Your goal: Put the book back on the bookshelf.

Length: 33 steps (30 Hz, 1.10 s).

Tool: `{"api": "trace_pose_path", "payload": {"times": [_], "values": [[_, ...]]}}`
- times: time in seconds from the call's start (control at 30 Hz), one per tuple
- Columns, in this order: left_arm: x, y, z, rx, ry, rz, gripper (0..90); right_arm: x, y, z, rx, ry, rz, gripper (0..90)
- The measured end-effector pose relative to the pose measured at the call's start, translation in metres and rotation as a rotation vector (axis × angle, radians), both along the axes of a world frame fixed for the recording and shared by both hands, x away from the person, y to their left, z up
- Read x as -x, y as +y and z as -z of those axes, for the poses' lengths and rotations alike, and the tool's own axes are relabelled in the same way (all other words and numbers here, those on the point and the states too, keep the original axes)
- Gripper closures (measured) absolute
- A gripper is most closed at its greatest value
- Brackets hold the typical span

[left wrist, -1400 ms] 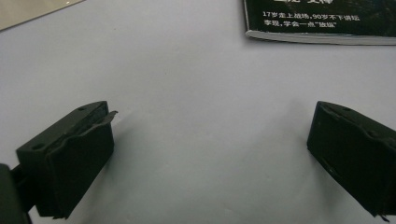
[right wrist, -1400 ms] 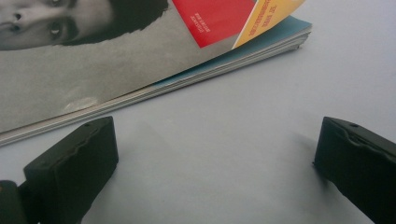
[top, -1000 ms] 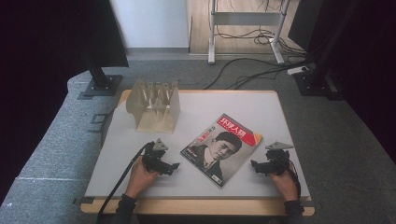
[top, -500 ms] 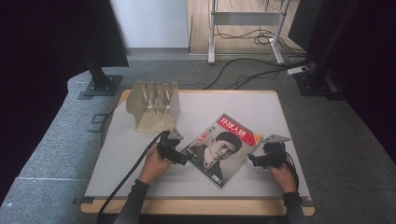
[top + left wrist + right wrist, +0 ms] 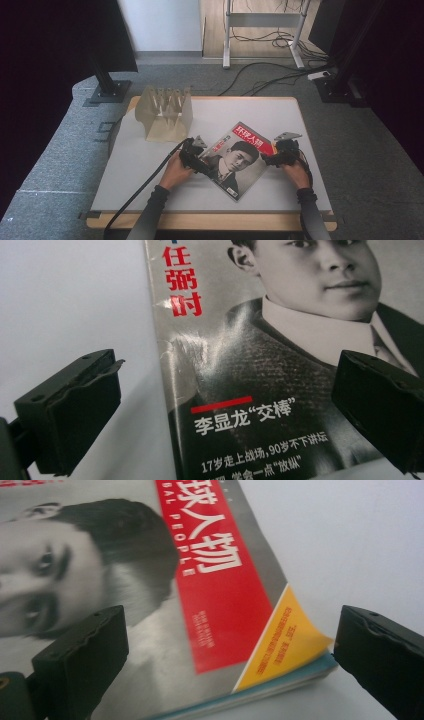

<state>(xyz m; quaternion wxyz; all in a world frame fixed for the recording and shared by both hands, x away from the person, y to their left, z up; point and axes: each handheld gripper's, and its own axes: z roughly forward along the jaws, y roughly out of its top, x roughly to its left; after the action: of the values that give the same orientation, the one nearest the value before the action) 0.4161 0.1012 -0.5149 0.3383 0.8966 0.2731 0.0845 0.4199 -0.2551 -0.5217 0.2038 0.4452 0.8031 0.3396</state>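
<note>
The magazine point(image 5: 234, 159) lies flat on the table point(image 5: 150, 170) between both grippers, long axis slanting away. The left gripper point(image 5: 220, 410) straddles its spine edge, jaws wide apart — the right gripper point(image 5: 225, 665), equally spread and equally near, brackets the curled yellow corner point(image 5: 290, 645).

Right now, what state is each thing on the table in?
Magazine: closed, flat on the table, cover up, one corner curling.
Rack: upright, slots empty.
Left gripper: open, jaws straddling the magazine's edge.
Right gripper: open, at the curled corner.
</note>
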Motion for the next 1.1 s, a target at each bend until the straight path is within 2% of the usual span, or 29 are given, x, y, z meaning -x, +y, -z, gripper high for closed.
{"api": "trace_pose_path", "payload": {"times": [0.1, 0.17, 0.33, 0.5, 0.7, 0.9, 1.1], "values": [[-0.001, -0.004, 0.007, -0.012, 0.018, 0.015, 0.0, -0.006, -0.002, 0.004, 0.004, 0.004, 0.008, 0.5], [0.001, -0.006, 0.009, 0.0, 0.036, 0.027, 0.0, -0.009, -0.004, 0.006, -0.005, 0.014, 0.005, 0.9], [0.006, -0.01, 0.009, -0.007, 0.029, 0.04, 0.0, -0.007, -0.006, 0.011, -0.061, 0.046, -0.012, 3.1], [0.012, -0.01, 0.009, -0.007, 0.029, 0.032, 0.0, -0.004, -0.007, 0.011, -0.063, 0.036, -0.01, 2.9], [0.023, -0.01, 0.01, -0.004, 0.027, 0.03, 0.0, 0.006, -0.008, 0.01, -0.042, 0.027, 0.013, 1.2], [0.036, -0.011, 0.01, -0.001, 0.025, 0.031, 0.0, 0.017, -0.01, 0.011, -0.043, 0.026, 0.031, 0.6], [0.051, -0.012, 0.009, -0.007, 0.029, 0.04, 0.0, 0.03, -0.01, 0.008, -0.008, 0.03, 0.042, 0.0]]}}
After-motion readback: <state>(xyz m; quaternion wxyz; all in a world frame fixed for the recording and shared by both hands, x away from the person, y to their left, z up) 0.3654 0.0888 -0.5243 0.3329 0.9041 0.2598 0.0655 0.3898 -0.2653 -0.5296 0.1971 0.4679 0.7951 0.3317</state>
